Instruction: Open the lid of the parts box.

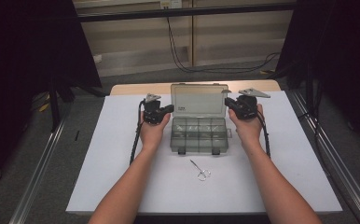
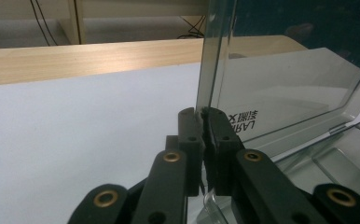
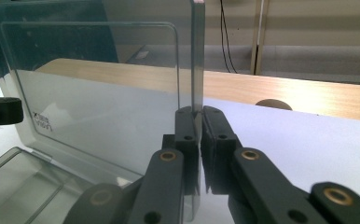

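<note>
On the white sheet (image 1: 122,154) covering the table, a clear compartment box (image 1: 199,135) sits centred, its lid (image 1: 199,100) standing upright at the box's far side. Left of the box, the left gripper (image 2: 201,116) pinches the lid's left edge with jaws nearly closed; right of the box, the right gripper (image 3: 197,114) clamps the lid's right edge likewise. Both grips sit on thin, slick plastic, so uneven pushing could twist the lid, strain its hinge or let an edge slip free. Lifting could also drag the light box. Just in front of the box lie small scissors (image 1: 201,171), safely apart.
</note>
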{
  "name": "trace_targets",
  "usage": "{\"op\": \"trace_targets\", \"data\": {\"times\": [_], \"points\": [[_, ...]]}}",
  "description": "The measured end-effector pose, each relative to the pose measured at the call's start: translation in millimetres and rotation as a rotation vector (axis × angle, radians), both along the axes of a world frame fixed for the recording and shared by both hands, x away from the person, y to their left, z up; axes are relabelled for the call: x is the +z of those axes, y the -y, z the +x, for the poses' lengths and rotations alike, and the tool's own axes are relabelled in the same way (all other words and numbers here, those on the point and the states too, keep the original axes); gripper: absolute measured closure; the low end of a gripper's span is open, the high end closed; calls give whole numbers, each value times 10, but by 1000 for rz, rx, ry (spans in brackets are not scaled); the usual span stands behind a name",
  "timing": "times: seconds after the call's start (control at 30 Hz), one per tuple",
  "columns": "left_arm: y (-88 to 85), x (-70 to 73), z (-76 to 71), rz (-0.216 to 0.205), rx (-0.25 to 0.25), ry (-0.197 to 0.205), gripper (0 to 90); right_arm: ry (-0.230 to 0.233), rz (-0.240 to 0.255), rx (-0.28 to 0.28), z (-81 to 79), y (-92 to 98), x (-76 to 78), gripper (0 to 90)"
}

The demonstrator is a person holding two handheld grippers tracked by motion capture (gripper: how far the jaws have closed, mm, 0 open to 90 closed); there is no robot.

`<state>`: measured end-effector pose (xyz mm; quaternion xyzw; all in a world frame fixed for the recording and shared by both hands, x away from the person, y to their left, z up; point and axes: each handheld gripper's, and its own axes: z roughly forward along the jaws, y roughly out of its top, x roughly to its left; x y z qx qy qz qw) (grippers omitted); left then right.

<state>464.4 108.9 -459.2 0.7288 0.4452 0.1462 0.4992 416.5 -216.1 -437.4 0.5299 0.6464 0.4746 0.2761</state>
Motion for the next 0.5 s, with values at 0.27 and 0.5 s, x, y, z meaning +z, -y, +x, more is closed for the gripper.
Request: {"op": "trace_targets", "data": {"times": [0.27, 0.5], "points": [[-4, -11, 56, -15, -1, -25, 868, -34, 13, -52, 61, -60, -136, 847], [-13, -28, 115, -18, -5, -50, 869, -58, 71, -56, 120, -23, -185, 852]]}}
